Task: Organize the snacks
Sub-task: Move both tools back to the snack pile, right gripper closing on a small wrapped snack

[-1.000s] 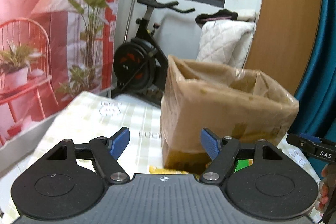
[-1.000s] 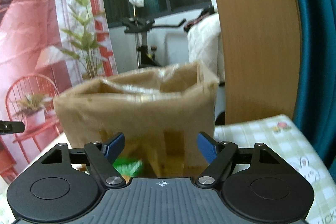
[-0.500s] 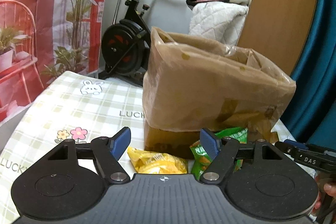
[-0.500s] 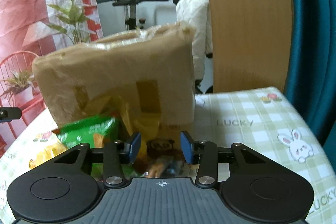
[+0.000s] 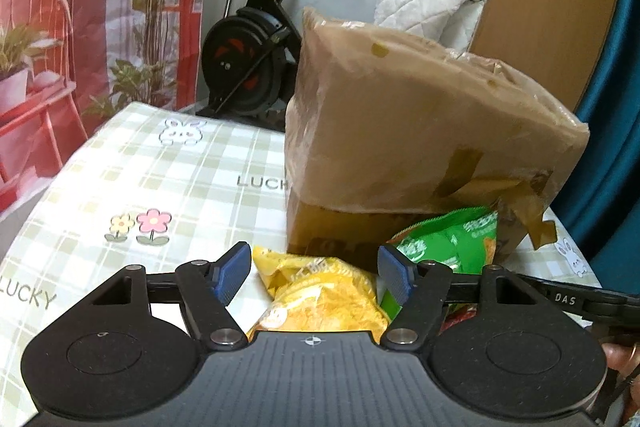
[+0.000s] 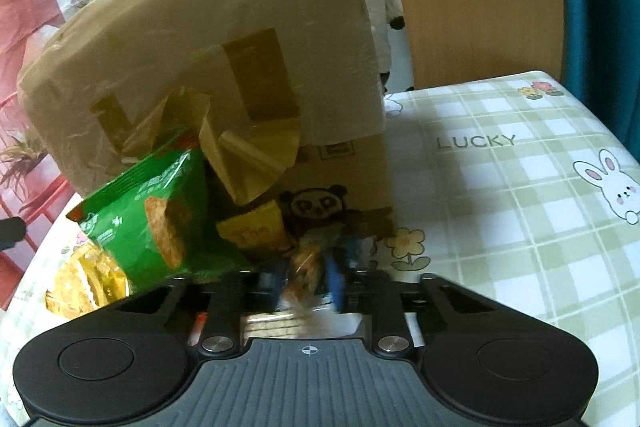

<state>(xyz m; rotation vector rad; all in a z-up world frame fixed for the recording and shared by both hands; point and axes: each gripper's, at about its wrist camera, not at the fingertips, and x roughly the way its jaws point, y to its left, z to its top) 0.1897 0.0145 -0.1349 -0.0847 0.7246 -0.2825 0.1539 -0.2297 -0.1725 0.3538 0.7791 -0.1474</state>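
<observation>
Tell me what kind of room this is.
Probably a room in a home, not a shop or lab: an exercise bike stands behind a table with a rabbit-print checked tablecloth, a quilted blanket lies beyond, and snack packets sit by a cardboard box.

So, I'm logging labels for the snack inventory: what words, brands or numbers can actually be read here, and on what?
"LUCKY", several times, on the checked tablecloth.
"DAS" on the black arm of the right gripper, seen at the right edge of the left wrist view.
Yellow snack bag: printed characters, too blurred to read.
Green snack bag: white print, too small to read.
Cardboard box: a panda drawing and a small printed mark, unreadable.
</observation>
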